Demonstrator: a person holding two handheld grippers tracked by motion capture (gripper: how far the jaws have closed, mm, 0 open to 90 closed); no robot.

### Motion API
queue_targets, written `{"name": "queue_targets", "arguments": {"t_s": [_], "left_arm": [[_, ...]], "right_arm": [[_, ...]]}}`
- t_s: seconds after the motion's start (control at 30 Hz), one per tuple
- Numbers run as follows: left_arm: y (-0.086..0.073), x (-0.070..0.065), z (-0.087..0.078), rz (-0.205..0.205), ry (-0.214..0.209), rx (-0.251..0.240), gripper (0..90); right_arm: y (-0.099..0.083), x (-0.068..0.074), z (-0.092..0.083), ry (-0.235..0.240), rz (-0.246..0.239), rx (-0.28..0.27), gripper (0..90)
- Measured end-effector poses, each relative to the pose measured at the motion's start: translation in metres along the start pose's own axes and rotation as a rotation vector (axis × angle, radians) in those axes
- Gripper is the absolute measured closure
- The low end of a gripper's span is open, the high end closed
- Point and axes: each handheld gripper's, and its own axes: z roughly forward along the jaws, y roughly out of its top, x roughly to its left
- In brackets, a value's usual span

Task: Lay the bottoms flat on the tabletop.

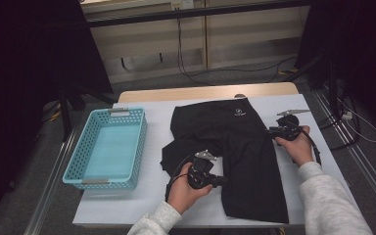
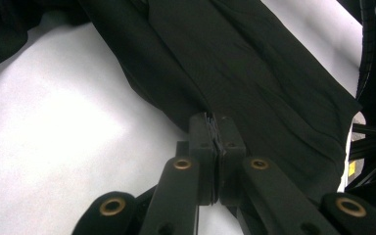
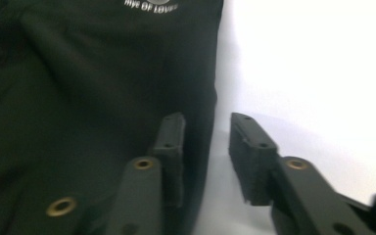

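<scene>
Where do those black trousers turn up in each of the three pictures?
High view: trousers spread mid-table, right of the basket.
Left gripper view: a dark band from top to centre, pinched by the left tool.
Right gripper view: left half, printed logo at top.
Shared landmark: white table cover.

The high view is dim, its side edges sunk in near-black shadow. The white table cover (image 1: 147, 196) glares in both gripper views, washing out detail. The black garment (image 1: 240, 147) shows few folds. The right gripper view is soft and blurred up close.
</scene>
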Motion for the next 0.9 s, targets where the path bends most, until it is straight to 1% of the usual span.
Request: {"name": "queue_targets", "arguments": {"t_s": [0.03,0.07,0.17,0.2,0.27,0.3,0.33,0.37,0.4,0.43,0.47,0.5,0.53,0.57,0.6,0.63,0.7,0.73,0.8,0.87,0.9], "left_arm": [[0.0,0.0,0.0,-0.003,-0.002,0.001,88.5],[-0.001,0.0,0.0,-0.004,0.0,-0.002,88.4],[-0.001,0.0,0.0,-0.004,0.0,0.0,88.4],[-0.001,0.0,0.001,0.0,0.0,0.002,88.5],[-0.001,0.0,0.001,-0.004,0.002,0.004,88.5],[-0.001,0.0,0.002,0.0,0.002,0.005,88.5],[-0.002,0.0,0.002,-0.002,0.002,0.005,88.4],[-0.002,0.0,0.003,-0.004,0.003,0.004,88.5],[-0.002,-0.001,0.004,-0.004,0.004,0.003,88.4],[-0.001,-0.002,0.005,-0.004,0.018,0.004,88.5],[-0.001,-0.002,0.006,-0.001,-0.003,0.0,88.5],[-0.001,-0.002,0.006,-0.002,-0.004,0.002,88.5],[0.0,-0.003,0.007,-0.003,-0.001,-0.003,88.5],[0.0,-0.003,0.007,-0.003,-0.009,-0.005,88.5],[0.0,-0.003,0.008,-0.005,-0.014,-0.007,88.5],[0.001,-0.004,0.01,-0.005,-0.009,-0.006,88.5],[0.001,-0.005,0.013,-0.006,-0.011,-0.002,88.5],[0.002,-0.006,0.014,-0.007,-0.003,-0.004,88.4],[0.003,-0.005,0.014,-0.007,-0.023,-0.006,88.4],[0.003,-0.005,0.013,-0.011,-0.024,-0.016,88.3],[0.003,-0.005,0.013,-0.01,-0.026,-0.019,88.3]], "right_arm": [[0.003,0.001,0.003,0.006,0.002,0.0,64.1],[0.006,0.001,0.007,0.005,0.012,-0.012,61.6],[0.015,0.001,0.015,0.007,0.036,-0.024,60.1],[0.017,0.001,0.018,0.008,0.045,-0.027,61.9],[0.022,0.002,0.023,0.006,0.038,-0.024,65.4],[0.023,0.003,0.025,0.002,0.035,-0.033,69.2],[0.024,0.003,0.026,0.017,0.044,-0.046,77.0],[0.024,0.003,0.027,0.019,0.048,-0.054,85.1],[0.023,0.003,0.028,0.022,0.046,-0.058,89.3],[0.022,0.001,0.029,0.03,0.049,-0.047,89.8],[0.021,0.0,0.029,0.007,0.048,-0.039,89.9],[0.021,-0.002,0.028,-0.001,0.06,-0.048,90.0],[0.021,-0.006,0.027,0.004,0.071,-0.053,90.0],[0.02,-0.009,0.026,-0.009,0.08,-0.053,90.0],[0.02,-0.012,0.024,-0.013,0.084,-0.053,90.0],[0.019,-0.015,0.024,-0.008,0.084,-0.049,90.0],[0.017,-0.021,0.022,-0.015,0.09,-0.044,90.0],[0.017,-0.024,0.022,-0.019,0.096,-0.037,90.0],[0.015,-0.029,0.02,-0.025,0.117,-0.039,90.0],[0.016,-0.034,0.018,-0.055,0.107,-0.041,90.0],[0.016,-0.036,0.017,-0.059,0.112,-0.035,90.0]]}}
